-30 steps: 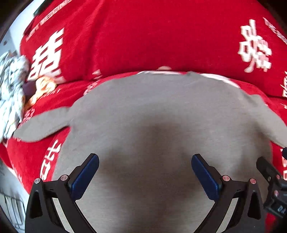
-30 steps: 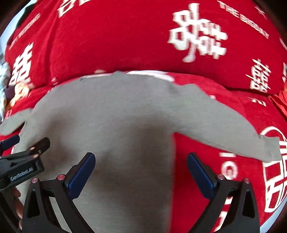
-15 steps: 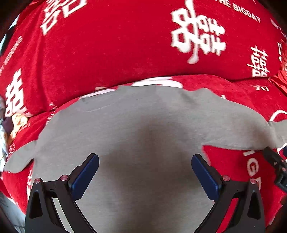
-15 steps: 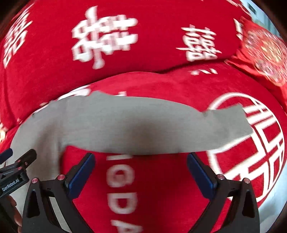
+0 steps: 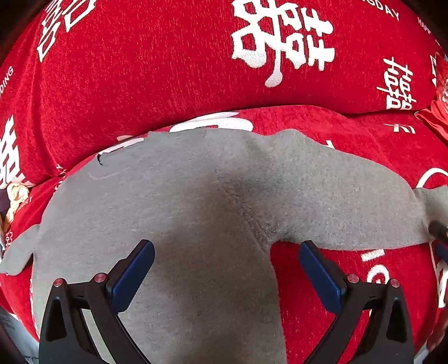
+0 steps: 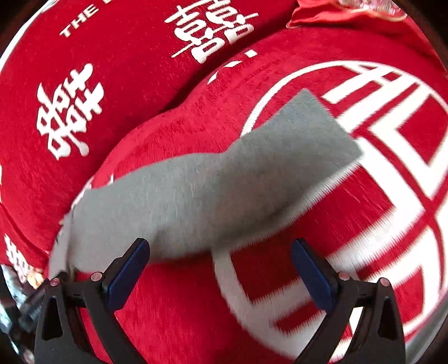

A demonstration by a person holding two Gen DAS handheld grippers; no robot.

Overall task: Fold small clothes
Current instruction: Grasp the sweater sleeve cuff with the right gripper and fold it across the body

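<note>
A small grey long-sleeved top [image 5: 173, 212] lies flat on red cloth with white characters. In the left wrist view my left gripper [image 5: 226, 268] hovers open over the body near the right armpit, nothing between its blue pads. The right sleeve [image 5: 350, 201] stretches to the right edge, where a dark tip of the other gripper [image 5: 438, 232] shows. In the right wrist view that sleeve [image 6: 224, 179] runs diagonally up to its cuff [image 6: 316, 126]. My right gripper [image 6: 221, 268] is open just below the sleeve, empty.
A red cushion [image 5: 196, 61] with white characters rises behind the top. A large white circle emblem [image 6: 392, 156] marks the cloth under the cuff. A red satin item [image 6: 350, 11] lies at the far right, and a patterned bundle [image 6: 11, 282] at the lower left.
Both cameras have swung to the right: the left view now centres on the right armpit, and the right view has moved off the body onto the outstretched right sleeve. Both grippers stayed open.
</note>
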